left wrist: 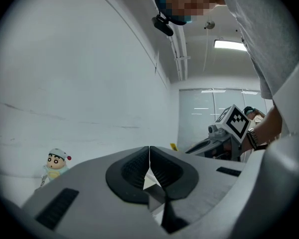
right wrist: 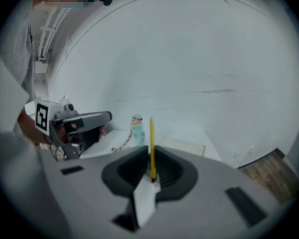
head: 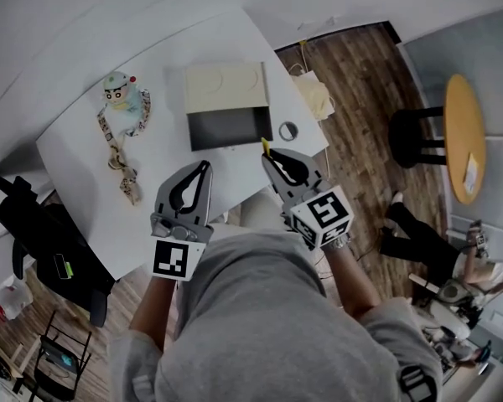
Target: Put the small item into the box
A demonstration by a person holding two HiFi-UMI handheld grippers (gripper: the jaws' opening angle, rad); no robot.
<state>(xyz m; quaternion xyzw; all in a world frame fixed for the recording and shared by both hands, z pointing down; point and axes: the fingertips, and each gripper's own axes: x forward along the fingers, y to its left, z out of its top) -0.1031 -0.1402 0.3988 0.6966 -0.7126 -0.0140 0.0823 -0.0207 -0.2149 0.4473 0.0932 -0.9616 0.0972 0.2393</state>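
Note:
The box [head: 227,107] lies open on the white table [head: 84,166], its pale lid [head: 226,85] folded back and its dark inside [head: 229,129] showing. My right gripper [head: 272,156] hovers near the table's front edge, just right of the box, shut on a small thin yellow item [head: 266,146]. In the right gripper view that yellow item [right wrist: 151,143] stands upright between the closed jaws of the right gripper [right wrist: 152,156]. My left gripper [head: 204,166] is held in front of the box, shut with nothing in it. The left gripper [left wrist: 149,151] shows jaws closed together.
A cartoon doll [head: 121,99] with a beaded strap [head: 121,170] lies on the table's left part. A small ring [head: 287,130] sits right of the box. Off the table are a wooden floor, a black stool [head: 415,136], a round yellow table [head: 464,136] and a black chair [head: 33,224].

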